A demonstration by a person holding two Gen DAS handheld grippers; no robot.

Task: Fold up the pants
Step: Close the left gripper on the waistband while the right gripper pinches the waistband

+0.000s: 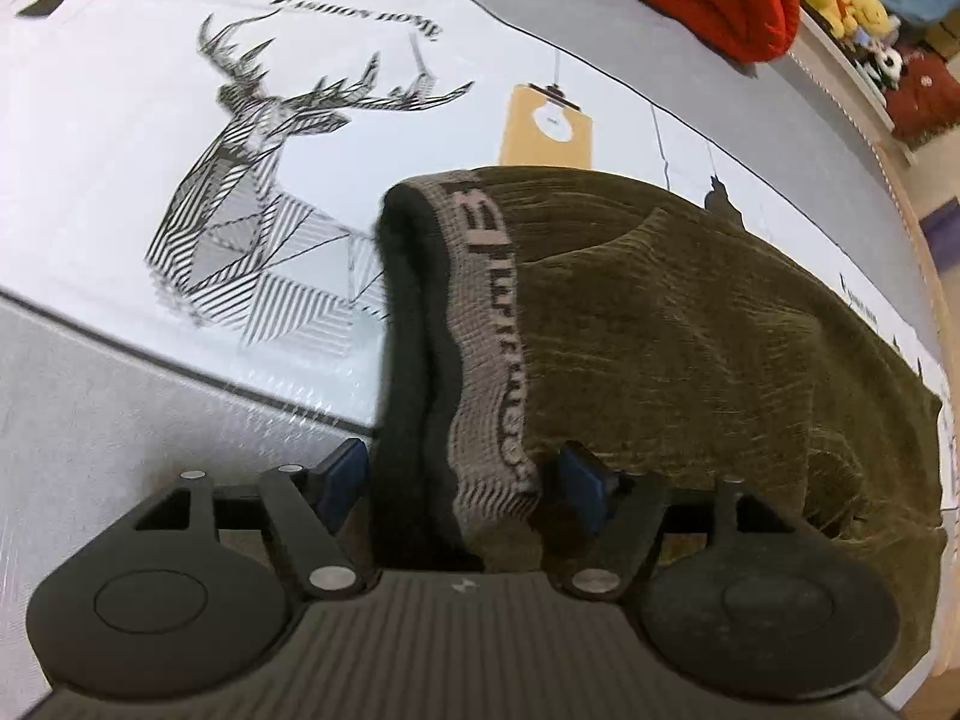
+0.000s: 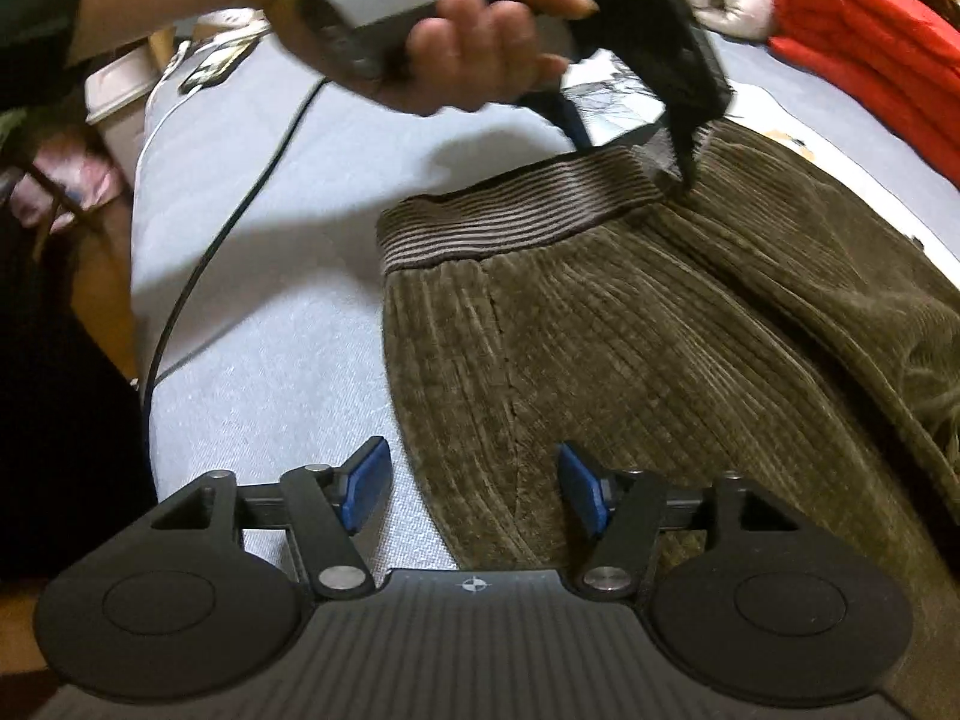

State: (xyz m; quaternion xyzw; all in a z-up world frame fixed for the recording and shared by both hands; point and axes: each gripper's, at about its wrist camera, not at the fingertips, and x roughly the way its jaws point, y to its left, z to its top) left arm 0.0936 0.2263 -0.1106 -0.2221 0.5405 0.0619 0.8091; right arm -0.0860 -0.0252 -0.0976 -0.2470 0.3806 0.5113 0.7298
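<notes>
Olive corduroy pants (image 1: 690,312) lie on a bed, their striped grey-brown waistband (image 1: 486,330) standing up towards the left wrist camera. My left gripper (image 1: 462,480) is open, and the waistband with its black lining passes between the blue pads (image 1: 342,480) without being pinched. In the right wrist view a hand holds the left gripper (image 2: 630,150) over the far end of the waistband (image 2: 516,222). My right gripper (image 2: 474,489) is open low over the pants (image 2: 630,360). Their left side edge runs between its pads, with nothing gripped.
The bedsheet (image 1: 120,120) carries a deer print (image 1: 264,192) and a yellow printed patch (image 1: 546,126). A folded red garment (image 2: 870,42) lies at the far side, with plush toys (image 1: 840,0) beyond it. A black cable (image 2: 198,276) runs down the sheet left of the pants.
</notes>
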